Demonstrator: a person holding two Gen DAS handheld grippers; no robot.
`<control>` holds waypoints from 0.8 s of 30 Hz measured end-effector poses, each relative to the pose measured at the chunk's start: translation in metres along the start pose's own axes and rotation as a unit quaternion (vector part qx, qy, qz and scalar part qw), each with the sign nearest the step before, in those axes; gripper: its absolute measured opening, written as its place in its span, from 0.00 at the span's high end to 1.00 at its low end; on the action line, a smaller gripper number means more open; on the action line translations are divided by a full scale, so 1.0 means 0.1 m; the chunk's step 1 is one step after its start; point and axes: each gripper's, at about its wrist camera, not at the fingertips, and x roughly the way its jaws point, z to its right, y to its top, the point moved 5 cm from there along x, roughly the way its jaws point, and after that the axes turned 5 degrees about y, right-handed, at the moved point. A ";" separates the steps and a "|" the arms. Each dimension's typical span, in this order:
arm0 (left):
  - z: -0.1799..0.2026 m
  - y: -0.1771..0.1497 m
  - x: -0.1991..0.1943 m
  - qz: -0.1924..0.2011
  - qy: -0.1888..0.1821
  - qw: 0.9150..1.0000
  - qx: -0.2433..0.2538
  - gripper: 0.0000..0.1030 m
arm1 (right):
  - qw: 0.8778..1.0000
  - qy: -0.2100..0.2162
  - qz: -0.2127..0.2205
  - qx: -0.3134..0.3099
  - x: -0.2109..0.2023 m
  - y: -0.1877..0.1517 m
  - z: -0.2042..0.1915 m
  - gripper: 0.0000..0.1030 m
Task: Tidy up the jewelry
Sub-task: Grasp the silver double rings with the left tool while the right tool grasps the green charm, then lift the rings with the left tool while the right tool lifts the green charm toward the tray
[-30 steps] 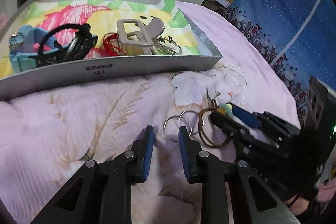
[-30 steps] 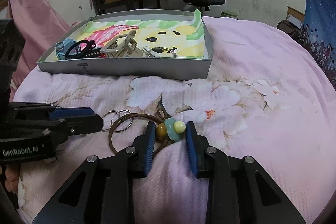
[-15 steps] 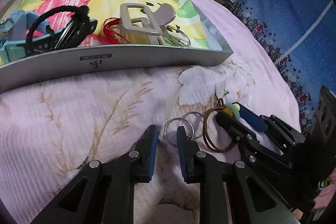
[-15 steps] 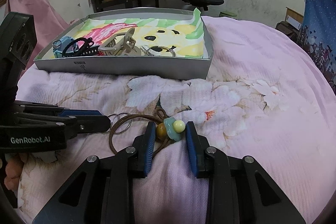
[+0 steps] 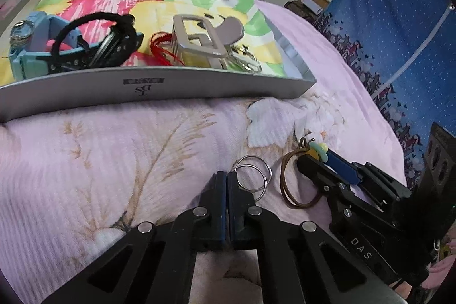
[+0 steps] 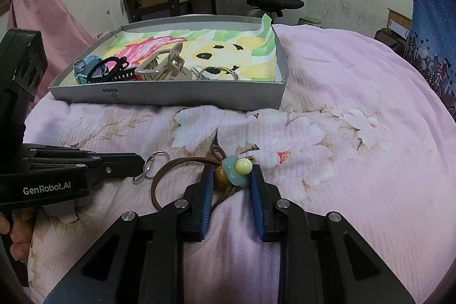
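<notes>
Rings first: a pair of linked silver rings point(image 5: 252, 177) lies low and centre in the left wrist view, on the pink floral bedspread point(image 5: 114, 150). The left hand-held gripper point(image 5: 227, 184) has just closed, its blue pads pressed together with the near edge of the rings seemingly caught at their tips. Just right of the rings sits a brown cord hair tie point(image 6: 182, 170) with a green, yellow and amber bead charm point(image 6: 235, 171). The right hand-held gripper point(image 6: 231, 190) straddles that charm, its jaws having just narrowed; the left pad touches the amber bead, while a gap still shows beside the right pad.

Further up the frame, a grey tray point(image 6: 171, 96) rests on the bed, lined with a bright cartoon cloth point(image 6: 228, 47). Inside lie a beige claw clip point(image 5: 205, 39), a black hair band point(image 5: 94, 36), a light-blue box point(image 5: 31, 47), red cord point(image 5: 159, 44) and more silver rings point(image 5: 245, 59). Fingers point(image 6: 17, 238) of the person show at the lower left edge.
</notes>
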 end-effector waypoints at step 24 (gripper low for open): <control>-0.02 0.03 -0.22 0.038 -0.052 0.998 -0.013 0.97 | 1.000 0.001 0.019 0.014 -0.07 -0.01 0.06 0.79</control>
